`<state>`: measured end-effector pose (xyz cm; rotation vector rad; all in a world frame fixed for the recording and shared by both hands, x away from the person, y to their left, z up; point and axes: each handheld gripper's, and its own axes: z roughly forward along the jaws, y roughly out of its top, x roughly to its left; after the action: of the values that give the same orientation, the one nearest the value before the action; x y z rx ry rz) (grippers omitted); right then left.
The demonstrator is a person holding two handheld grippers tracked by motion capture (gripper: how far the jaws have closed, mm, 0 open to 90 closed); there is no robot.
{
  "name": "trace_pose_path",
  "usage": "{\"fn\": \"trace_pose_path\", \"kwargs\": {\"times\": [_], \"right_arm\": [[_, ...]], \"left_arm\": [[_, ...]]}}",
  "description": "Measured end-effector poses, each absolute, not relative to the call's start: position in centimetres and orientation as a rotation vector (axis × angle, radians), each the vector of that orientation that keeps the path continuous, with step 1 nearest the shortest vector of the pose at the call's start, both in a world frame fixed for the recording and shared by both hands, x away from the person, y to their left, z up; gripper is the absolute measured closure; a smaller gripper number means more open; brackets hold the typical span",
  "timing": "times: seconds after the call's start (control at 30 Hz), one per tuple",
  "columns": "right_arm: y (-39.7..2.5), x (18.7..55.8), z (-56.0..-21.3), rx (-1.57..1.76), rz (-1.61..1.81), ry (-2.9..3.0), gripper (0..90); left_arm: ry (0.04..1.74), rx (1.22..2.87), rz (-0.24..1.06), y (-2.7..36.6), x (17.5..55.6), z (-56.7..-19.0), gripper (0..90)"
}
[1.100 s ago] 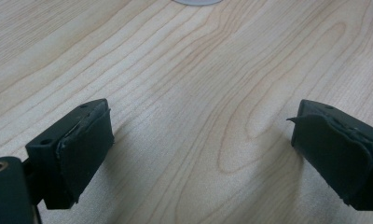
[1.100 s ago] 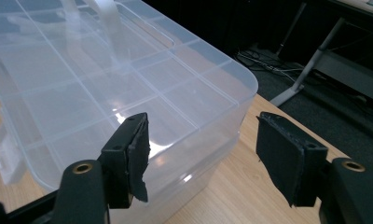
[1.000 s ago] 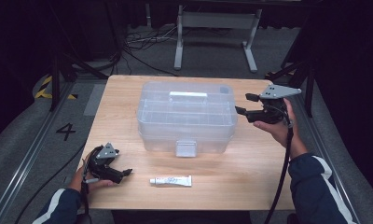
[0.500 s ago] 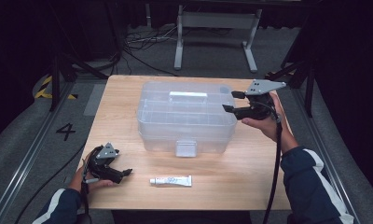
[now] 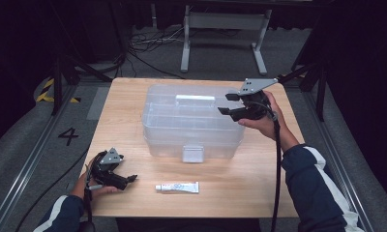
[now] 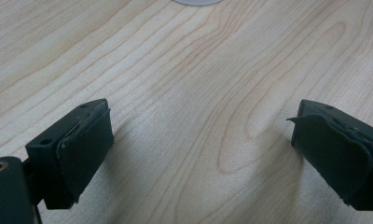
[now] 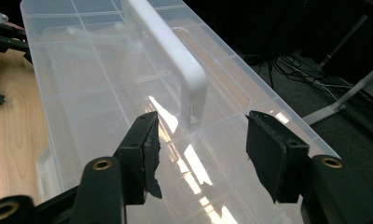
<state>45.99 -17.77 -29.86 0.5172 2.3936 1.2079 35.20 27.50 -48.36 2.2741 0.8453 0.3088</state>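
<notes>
A clear plastic storage box (image 5: 191,121) with a white handle (image 5: 195,99) on its lid stands mid-table, its latch (image 5: 192,153) facing me. My right gripper (image 5: 223,104) hovers open over the box's right end, jaws pointing left toward the handle. In the right gripper view the lid (image 7: 105,93) spreads below the open right gripper (image 7: 201,149), and the handle (image 7: 173,56) runs away just beyond the fingertips. A small white tube (image 5: 177,187) lies near the front edge. My left gripper (image 5: 129,180) rests low at the front left, open over bare wood (image 6: 198,107), left of the tube.
The wooden table (image 5: 259,193) has free room at the front right and along the left side. Beyond the far edge stand a metal stand (image 5: 223,29) and loose cables (image 5: 148,48) on the dark floor. A "4" mark (image 5: 68,136) is on the floor at left.
My right gripper has travelled left from beside the box's right end to above its lid, nearer the handle. The left gripper has stayed put.
</notes>
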Motion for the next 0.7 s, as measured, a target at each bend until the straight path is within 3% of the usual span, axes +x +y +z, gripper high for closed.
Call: {"fn": "trace_pose_path", "kwargs": {"times": [0.7], "right_arm": [[-15.1,46.6,-29.4,0.463,1.159,2.45,58.9]], "left_arm": [[0.846,2.274,0.308,27.5,35.2,-48.4,5.7]]}}
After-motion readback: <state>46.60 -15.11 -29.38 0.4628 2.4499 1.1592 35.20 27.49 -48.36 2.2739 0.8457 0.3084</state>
